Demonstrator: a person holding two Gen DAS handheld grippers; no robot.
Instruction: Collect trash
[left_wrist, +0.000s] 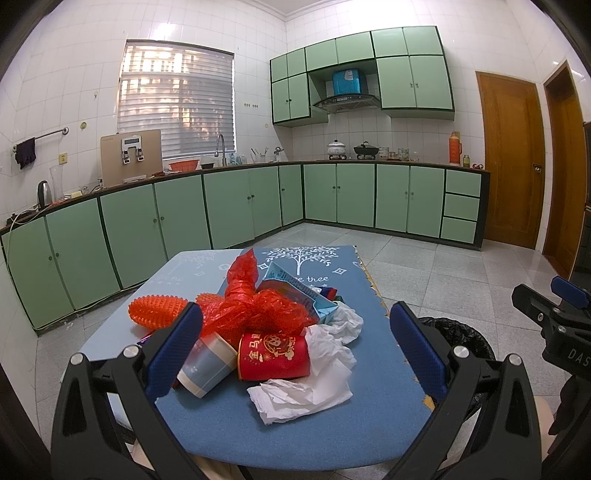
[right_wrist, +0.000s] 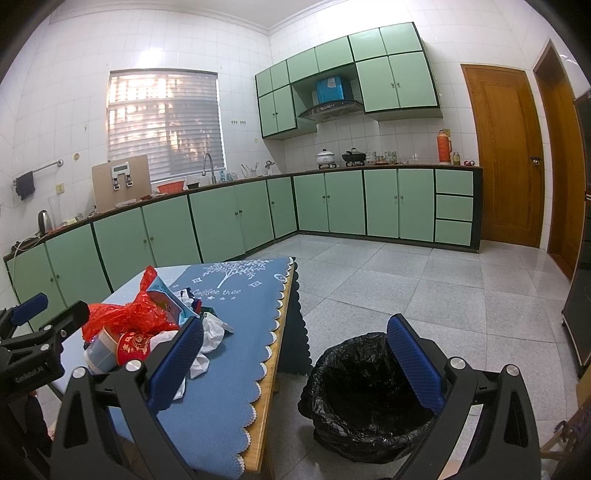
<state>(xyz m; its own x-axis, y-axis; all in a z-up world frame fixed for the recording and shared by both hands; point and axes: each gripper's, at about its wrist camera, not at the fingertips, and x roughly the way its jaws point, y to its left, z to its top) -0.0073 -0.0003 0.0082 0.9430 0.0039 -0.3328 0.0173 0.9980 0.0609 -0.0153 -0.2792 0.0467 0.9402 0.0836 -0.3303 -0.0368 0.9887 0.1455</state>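
The left gripper (left_wrist: 295, 347) is spread wide and holds nothing. Between its fingers, on the blue-clothed bench (left_wrist: 380, 376), lies the trash pile: nearest is crumpled white tissue (left_wrist: 303, 395), just behind it a red paper cup (left_wrist: 273, 356) on its side, with a pale blue-banded cup (left_wrist: 207, 363) beside the left finger. Beyond these sit a red mesh bag (left_wrist: 255, 306), an orange spiky roller (left_wrist: 157, 308) and a flattened blue carton (left_wrist: 295, 291).

The right gripper (right_wrist: 295, 365) is equally wide open and empty. Close behind its right finger, on the floor beside the bench, stands a bin lined with a black bag (right_wrist: 354, 387). Green cabinets (right_wrist: 380, 203) line the far walls.
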